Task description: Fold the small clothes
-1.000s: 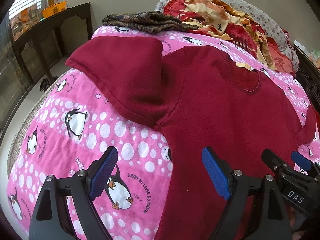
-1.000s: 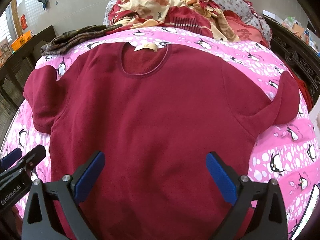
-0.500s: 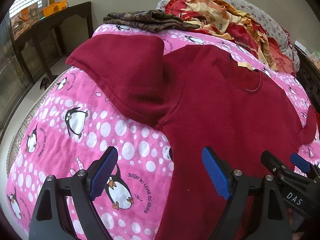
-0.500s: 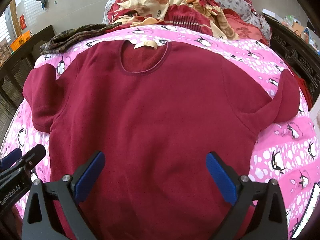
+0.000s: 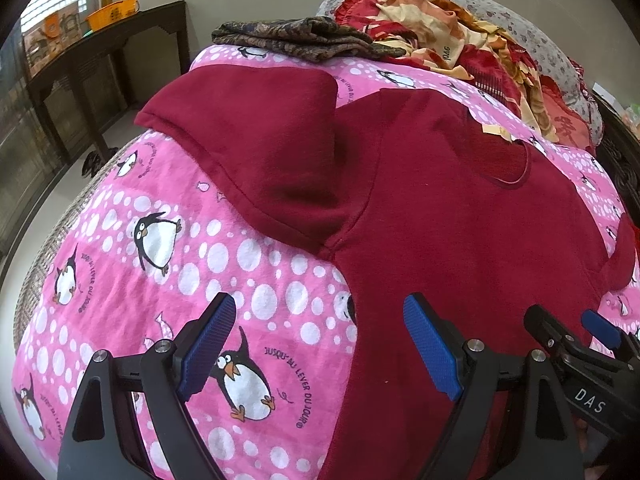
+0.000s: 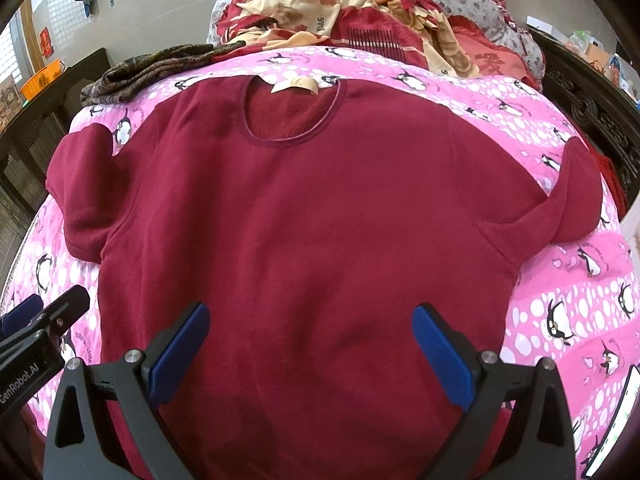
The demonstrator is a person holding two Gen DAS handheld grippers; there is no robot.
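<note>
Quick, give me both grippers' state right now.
Left gripper: open, holding nothing, over the edge of the red shirt.
Right gripper: open, holding nothing, over the shirt's lower part.

I see the sweater (image 6: 320, 220) spread flat on the penguin blanket (image 6: 568, 312), mid-frame. Folded cloth (image 6: 132, 72) lies upper left, piled bedding (image 6: 360, 12) along the top behind it.

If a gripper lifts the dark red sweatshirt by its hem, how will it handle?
The dark red sweatshirt is probably floppy: its left sleeve already lies creased on the penguin blanket. The thick fleecy fabric suggests some weight and little slipperiness. Likely it drapes and drags rather than lifting flat.
</note>
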